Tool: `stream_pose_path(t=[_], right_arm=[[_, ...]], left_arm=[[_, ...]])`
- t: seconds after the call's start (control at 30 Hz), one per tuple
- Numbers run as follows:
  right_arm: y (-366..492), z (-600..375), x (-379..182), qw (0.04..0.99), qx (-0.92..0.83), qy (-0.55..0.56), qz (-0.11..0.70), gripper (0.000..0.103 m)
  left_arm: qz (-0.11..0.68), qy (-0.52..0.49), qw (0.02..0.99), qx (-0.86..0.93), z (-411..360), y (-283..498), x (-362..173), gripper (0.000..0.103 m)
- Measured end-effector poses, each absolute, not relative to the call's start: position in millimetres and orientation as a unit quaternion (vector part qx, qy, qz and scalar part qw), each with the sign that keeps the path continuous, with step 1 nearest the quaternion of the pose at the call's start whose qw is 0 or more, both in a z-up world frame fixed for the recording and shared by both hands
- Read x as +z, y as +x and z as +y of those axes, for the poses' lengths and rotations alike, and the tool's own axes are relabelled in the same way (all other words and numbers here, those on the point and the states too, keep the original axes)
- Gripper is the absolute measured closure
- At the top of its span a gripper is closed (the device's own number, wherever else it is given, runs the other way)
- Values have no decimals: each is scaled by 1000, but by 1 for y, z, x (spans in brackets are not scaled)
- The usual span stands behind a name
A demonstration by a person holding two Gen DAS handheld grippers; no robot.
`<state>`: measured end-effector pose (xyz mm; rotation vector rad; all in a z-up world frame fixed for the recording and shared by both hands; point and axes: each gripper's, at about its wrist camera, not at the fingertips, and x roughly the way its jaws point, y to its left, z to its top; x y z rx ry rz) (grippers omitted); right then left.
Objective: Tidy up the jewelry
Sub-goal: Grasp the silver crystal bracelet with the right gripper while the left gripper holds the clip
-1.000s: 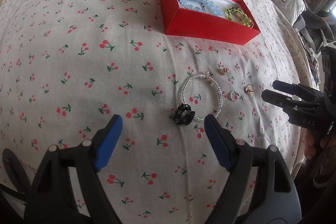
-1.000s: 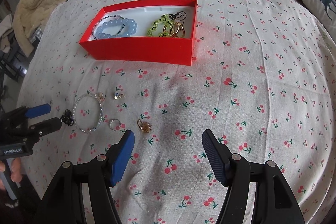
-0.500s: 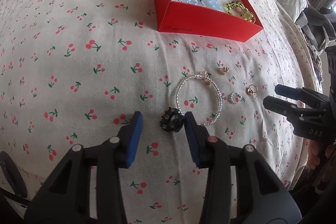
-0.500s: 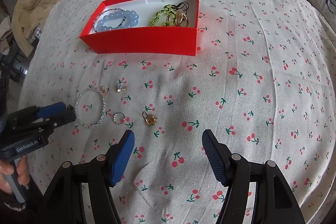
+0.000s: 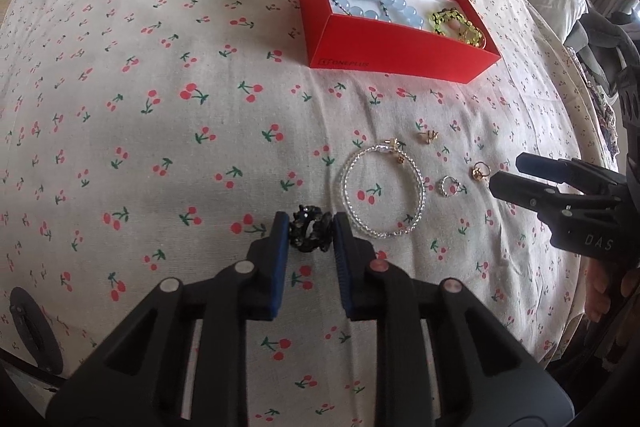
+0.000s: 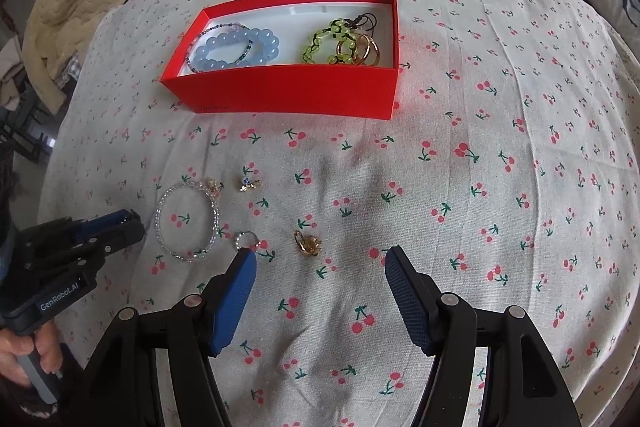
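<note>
Now pickup step: left gripper [image 5: 310, 233] jaws, just closing, pinch black beaded ring [image 5: 311, 231] on cherry-print cloth [image 5: 160, 107]; right gripper [image 6: 318, 281] jaws open, empty; next lift ring, carry to red cardboard box [image 5: 400, 49], likely

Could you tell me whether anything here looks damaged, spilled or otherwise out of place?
Nothing looks damaged or spilled. Loose pieces lie outside the red box on the cloth: a clear bead bracelet, small rings, and a black ring between the left claw's pads.

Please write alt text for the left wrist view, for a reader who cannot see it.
The left gripper, its jaws just closing, pinches a black ring on a cherry-print cloth. A clear bracelet lies right of it; a red box sits beyond.
</note>
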<state>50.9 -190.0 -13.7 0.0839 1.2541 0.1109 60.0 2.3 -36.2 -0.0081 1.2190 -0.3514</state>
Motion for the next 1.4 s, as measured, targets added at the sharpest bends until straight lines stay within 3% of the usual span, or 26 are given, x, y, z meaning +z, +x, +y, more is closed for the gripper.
stream_pose_path(t=[0.8, 0.93, 1.13, 1.2, 1.27, 1.4], right_arm=[[82, -98, -42, 780, 105, 24, 617, 35], [83, -92, -45, 781, 104, 20, 615, 27], [85, -73, -51, 788, 90, -12, 609, 25], [84, -70, -51, 792, 83, -21, 605, 28], [83, -68, -50, 794, 84, -22, 602, 41], [82, -69, -48, 794, 87, -17, 602, 48]], left_arm=[[564, 5, 818, -116, 55, 53, -31, 79], [565, 4, 817, -113, 62, 52, -32, 79], [567, 1, 817, -108, 68, 53, -34, 79], [568, 1, 816, -107, 67, 53, -34, 79], [568, 2, 816, -108, 66, 52, -35, 79], [567, 2, 817, -110, 63, 52, -33, 79]])
